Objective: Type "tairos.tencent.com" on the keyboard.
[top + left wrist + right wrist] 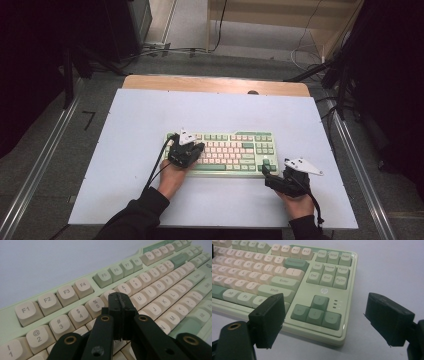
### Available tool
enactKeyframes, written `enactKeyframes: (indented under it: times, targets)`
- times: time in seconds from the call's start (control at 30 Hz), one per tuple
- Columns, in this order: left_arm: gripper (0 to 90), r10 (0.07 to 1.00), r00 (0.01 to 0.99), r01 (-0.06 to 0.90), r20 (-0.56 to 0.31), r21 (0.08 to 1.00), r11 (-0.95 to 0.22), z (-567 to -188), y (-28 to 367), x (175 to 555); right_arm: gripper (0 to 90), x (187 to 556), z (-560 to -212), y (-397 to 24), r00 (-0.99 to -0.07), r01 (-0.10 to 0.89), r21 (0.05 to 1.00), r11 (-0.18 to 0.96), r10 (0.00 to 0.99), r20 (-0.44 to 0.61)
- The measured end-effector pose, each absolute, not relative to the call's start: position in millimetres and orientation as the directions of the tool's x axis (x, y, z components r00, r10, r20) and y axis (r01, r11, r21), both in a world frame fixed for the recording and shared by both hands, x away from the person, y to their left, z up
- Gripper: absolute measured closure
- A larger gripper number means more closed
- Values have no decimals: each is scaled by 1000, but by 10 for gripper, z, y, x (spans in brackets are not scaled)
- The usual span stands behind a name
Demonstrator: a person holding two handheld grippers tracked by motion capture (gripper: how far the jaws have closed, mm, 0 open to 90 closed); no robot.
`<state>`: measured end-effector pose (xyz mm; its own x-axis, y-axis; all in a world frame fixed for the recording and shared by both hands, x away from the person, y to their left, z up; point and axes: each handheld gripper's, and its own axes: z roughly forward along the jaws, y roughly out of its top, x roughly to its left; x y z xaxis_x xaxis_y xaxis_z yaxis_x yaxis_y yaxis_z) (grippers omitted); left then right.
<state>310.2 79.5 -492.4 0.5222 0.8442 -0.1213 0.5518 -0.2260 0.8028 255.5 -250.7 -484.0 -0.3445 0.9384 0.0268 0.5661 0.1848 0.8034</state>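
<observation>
1. The keyboard (222, 152) lies at the middle of the white table (135, 120), lengthwise from 9 to 3 o'clock.
2. The left gripper (119, 305) hangs over the number and letter rows with its jaws pressed together on nothing. Its blunt tip looks wider than one key, so pressing down could strike two keys at once.
3. The right gripper (332, 322) waits wide apart at the keyboard's 4 o'clock corner, near the arrow keys (317, 312). A hard push from the left could slide the keyboard toward 12 o'clock.
</observation>
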Motion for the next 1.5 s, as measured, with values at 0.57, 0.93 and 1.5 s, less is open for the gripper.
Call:
enactKeyframes:
  times: [0.57, 0.93, 1.5]
  targets:
    - [898, 844, 520, 574, -133, 786, -230, -4936, 791, 3114, 149, 2559, -4841, -2505, -348, 566, 803, 186, 937, 28]
    - [898, 840, 520, 556, -156, 808, -195, -4868, 824, 3087, 149, 2565, -4844, -2509, -349, 564, 804, 188, 937, 26]
    - [897, 839, 519, 542, -164, 822, -174, -4792, 915, 3003, 149, 2594, -4840, -2470, -363, 558, 808, 192, 931, 29]
